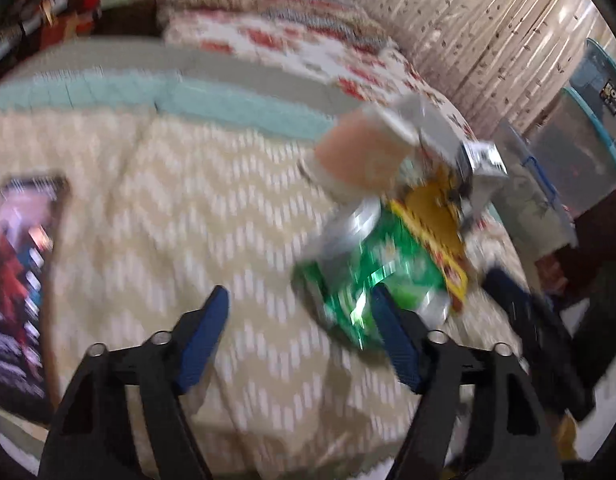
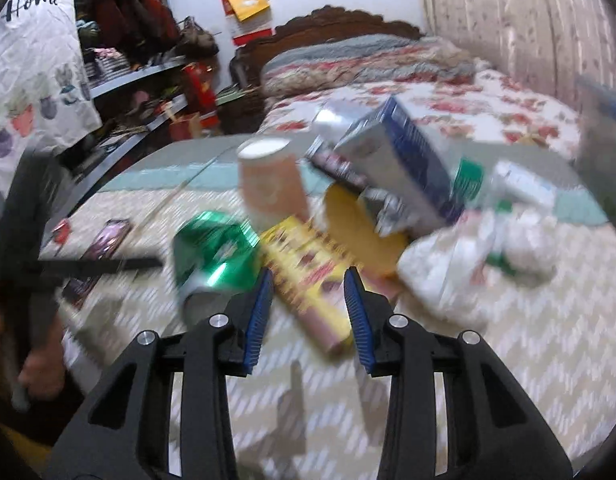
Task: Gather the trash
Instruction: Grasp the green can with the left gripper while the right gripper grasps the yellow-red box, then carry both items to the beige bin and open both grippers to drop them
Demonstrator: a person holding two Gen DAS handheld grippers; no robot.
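A pile of trash lies on the bed: a green can [image 1: 364, 264] [image 2: 216, 256], an orange paper cup [image 1: 360, 156] [image 2: 272, 184], a yellow box [image 1: 432, 220] [image 2: 308, 276], a blue-and-white carton [image 2: 396, 160] [image 1: 436, 132] and crumpled white plastic [image 2: 476, 256]. My left gripper [image 1: 300, 308] is open and empty, its right finger just in front of the green can. My right gripper [image 2: 310, 284] is open and empty, its fingers on either side of the yellow box's near end. Both views are blurred.
The bed has a beige zigzag cover [image 1: 168, 208] and floral bedding [image 2: 448, 96] at the back. A phone [image 1: 20, 272] [image 2: 108, 236] lies on the cover to the left. Shelves [image 2: 140, 76] stand left of the bed, plastic bins [image 1: 580, 148] on the right.
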